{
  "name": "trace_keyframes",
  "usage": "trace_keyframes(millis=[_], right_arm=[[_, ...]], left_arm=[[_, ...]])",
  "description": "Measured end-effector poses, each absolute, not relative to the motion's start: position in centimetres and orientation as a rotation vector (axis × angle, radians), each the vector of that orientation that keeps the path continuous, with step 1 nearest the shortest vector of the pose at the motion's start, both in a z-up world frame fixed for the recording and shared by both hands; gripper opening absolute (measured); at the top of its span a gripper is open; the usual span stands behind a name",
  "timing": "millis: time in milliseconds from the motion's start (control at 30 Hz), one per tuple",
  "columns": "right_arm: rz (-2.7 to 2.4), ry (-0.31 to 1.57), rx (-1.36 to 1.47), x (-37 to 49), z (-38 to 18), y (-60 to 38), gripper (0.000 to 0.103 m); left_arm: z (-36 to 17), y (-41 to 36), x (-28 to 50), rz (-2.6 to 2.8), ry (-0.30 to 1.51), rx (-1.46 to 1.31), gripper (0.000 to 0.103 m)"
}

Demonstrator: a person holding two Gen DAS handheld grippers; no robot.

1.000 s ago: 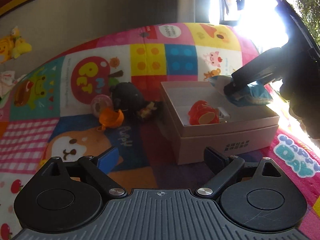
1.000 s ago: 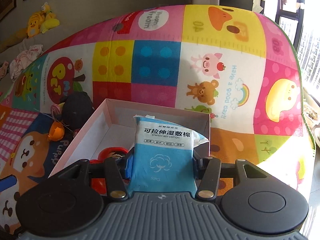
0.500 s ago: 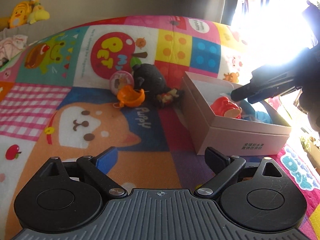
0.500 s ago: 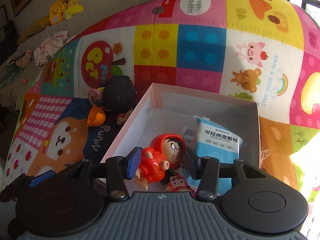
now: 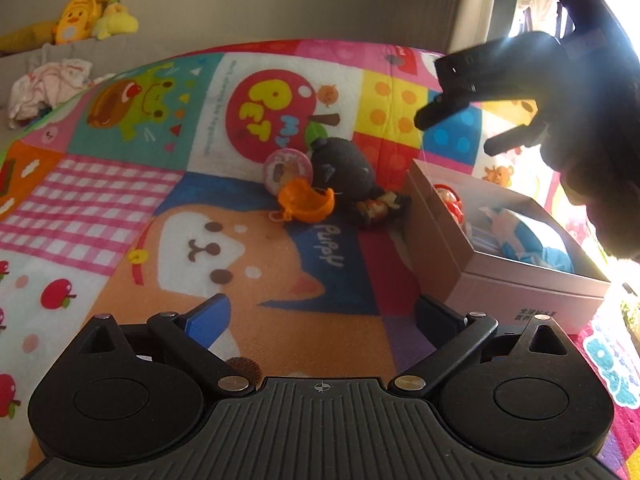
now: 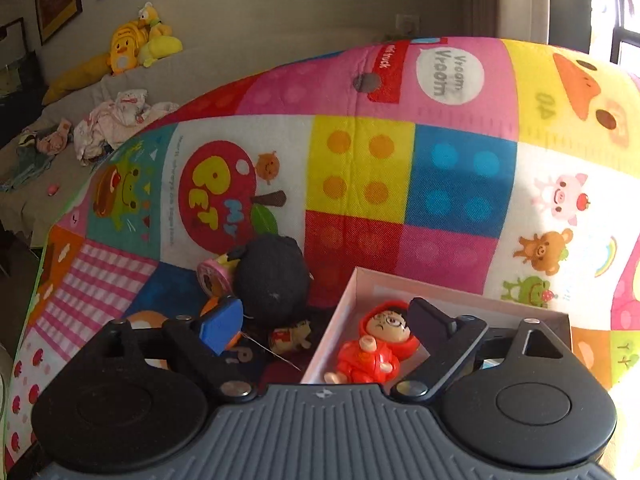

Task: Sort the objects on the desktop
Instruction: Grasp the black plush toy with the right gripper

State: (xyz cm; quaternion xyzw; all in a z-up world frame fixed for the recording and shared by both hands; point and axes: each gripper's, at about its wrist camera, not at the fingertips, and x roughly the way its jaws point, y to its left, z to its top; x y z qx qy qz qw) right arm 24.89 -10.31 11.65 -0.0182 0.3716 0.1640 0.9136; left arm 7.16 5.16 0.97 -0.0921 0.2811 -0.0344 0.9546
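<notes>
We're low over the play mat [image 5: 248, 248] with our left gripper [image 5: 320, 312], its jaws spread wide and nothing between them. Ahead of it sit the pink capsule ball [image 5: 287, 169], the orange capsule half [image 5: 308, 200] and the black plush [image 5: 344, 170]. The plush looks soft and light, so we'd pinch its round body. The small figurine [image 5: 378, 208] lies against the plush. Further right, the box [image 5: 520, 296] holds the red-hooded doll [image 6: 374, 346] and blue packet [image 5: 528, 236]. Our right gripper [image 6: 320, 322] has just been opening, its jaws wide and empty above the doll.
</notes>
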Motion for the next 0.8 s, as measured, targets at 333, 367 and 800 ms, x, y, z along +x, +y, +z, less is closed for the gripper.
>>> trace_keyframes(millis=[333, 367, 800], right_arm=[[0.262, 0.952, -0.003, 34.6, 5.4, -2.0, 0.098], [0.285, 0.974, 0.039, 34.7, 5.4, -2.3, 0.095], [0.572, 0.978, -0.057, 21.0, 10.1, -8.0, 0.055]], left_arm=[[0.4, 7.0, 7.7, -0.003, 0.610, -0.249, 0.102], [0.4, 7.0, 7.7, -0.008, 0.612, -0.250, 0.102], [0.6, 5.3, 7.2, -0.163, 0.650, -0.178, 0.103]])
